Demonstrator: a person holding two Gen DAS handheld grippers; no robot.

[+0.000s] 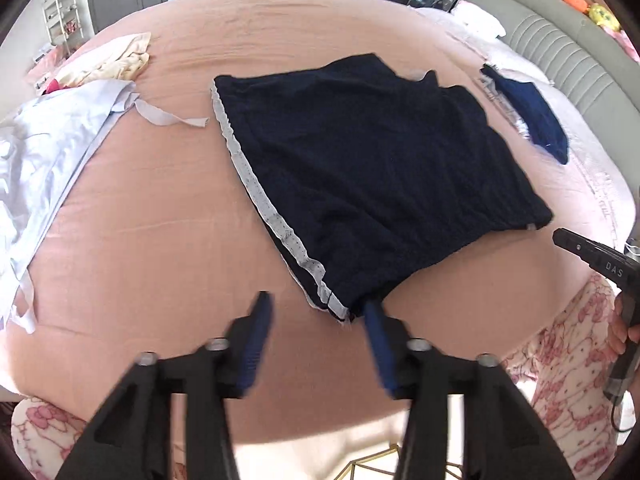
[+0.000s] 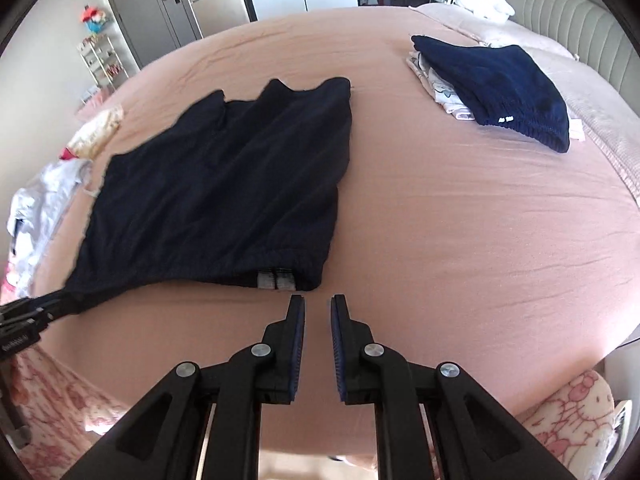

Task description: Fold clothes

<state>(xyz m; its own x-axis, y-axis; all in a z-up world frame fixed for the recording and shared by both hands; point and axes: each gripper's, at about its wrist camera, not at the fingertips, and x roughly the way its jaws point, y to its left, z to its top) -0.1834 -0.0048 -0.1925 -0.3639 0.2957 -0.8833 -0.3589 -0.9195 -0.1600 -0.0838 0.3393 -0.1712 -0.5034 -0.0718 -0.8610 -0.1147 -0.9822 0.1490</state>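
left of the shorts (image 1: 372,172) lies a pale blue shirt (image 1: 52,148), loose and crumpled on the pink sheet (image 1: 160,240), with a cream garment (image 1: 116,60) beyond it; both look unfolded, likely waiting their turn. the shorts themselves lie flat mid-bed, white side stripe toward the shirt, waistband toward the person, legs pointing away. that spread-out lay suits a fold, since the edges are easy to reach.

the left gripper (image 1: 316,312) sits at the near left corner of the shorts, where stripe meets waistband. its fingers are spread wide; the right-hand finger touches or slips just under the corner, while the other rests on bare sheet. nothing is pinched yet. judged from this, it is lining up to take that corner.

the right gripper (image 2: 318,308) hovers just before the waistband's right end, near the white label (image 2: 276,279). its fingers stand a little apart, holding nothing, and look aimed at the right corner so both corners could be lifted together.

right of the shorts, well apart near the headboard (image 2: 560,4), a folded navy garment (image 2: 496,88) tops a small pile, probably the finished stack.
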